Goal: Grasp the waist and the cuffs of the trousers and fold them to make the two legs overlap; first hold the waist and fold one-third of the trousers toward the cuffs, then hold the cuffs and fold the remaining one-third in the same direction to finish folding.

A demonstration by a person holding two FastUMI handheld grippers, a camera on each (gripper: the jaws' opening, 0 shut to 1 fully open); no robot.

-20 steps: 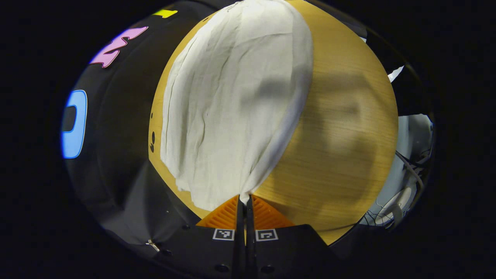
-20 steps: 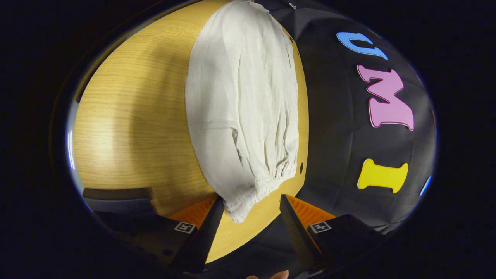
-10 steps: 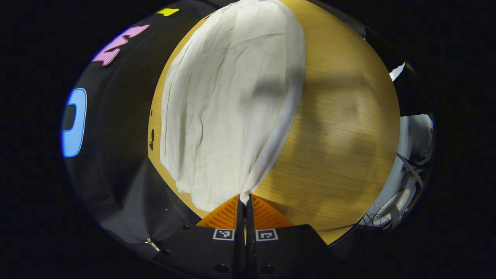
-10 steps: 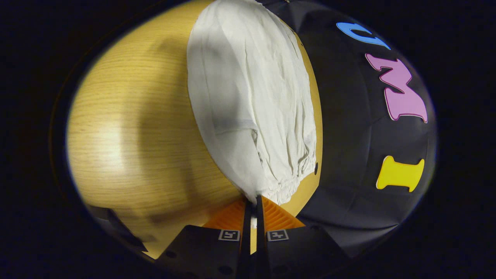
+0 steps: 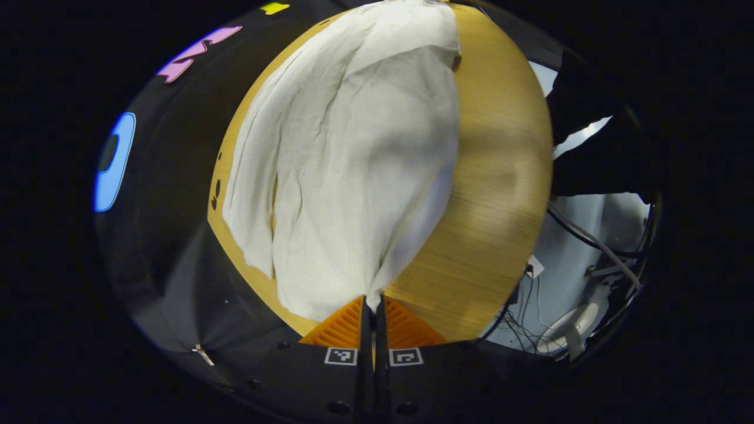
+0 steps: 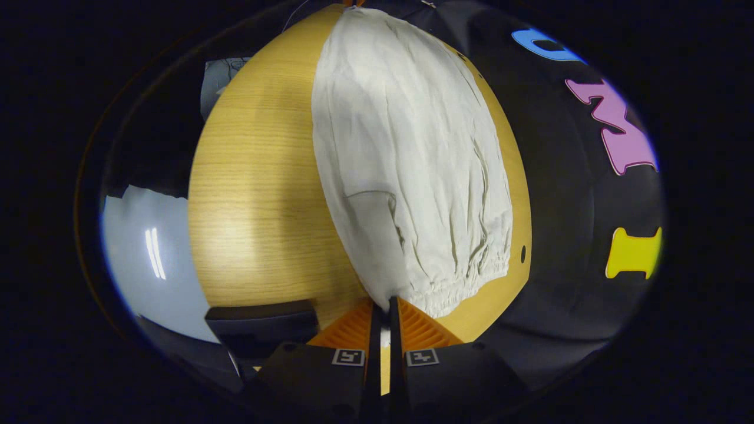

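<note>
Trousers pinched at cuff by left tool, at waist by right tool; legs being overlapped above desk; thirds folds judged pending.

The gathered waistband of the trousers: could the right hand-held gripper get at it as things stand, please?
Probably yes: the right hand-held gripper is already shut on the trousers at the waistband corner, nothing in between.

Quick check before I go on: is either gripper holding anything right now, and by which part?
Both hold the white trousers. The right gripper is shut on a corner of the gathered waist end; the left gripper is shut on a corner at the opposite, cuff end.
</note>
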